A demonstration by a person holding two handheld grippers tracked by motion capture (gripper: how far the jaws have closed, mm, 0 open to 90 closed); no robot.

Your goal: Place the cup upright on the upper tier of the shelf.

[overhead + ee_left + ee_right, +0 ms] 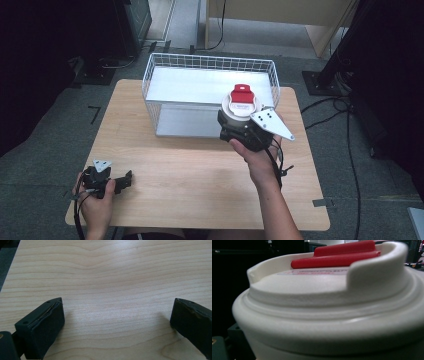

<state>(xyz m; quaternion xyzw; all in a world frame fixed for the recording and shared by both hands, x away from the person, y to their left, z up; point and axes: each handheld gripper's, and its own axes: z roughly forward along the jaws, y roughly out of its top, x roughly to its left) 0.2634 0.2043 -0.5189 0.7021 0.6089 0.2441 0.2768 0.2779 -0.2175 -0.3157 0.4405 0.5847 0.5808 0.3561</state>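
Note:
A white round container (239, 107) with a red flip tab (242, 92) on its lid is held upright in the air in front of the wire basket (165, 64). My right gripper (239, 129) is shut on its body from below. Seen up close in the right gripper view, the white lid (324, 302) carries the red tab (342, 255) across its top, and the jaws are hidden behind it. At the near left corner of the table my left gripper (124, 180) rests low, open, with bare wood between its jaws (117, 317).
The white wire basket has a grey floor (200, 85) and stands at the back middle of the wooden table (200, 175). Dark stands and cables lie on the floor around the table. A wooden cabinet (280, 15) is behind.

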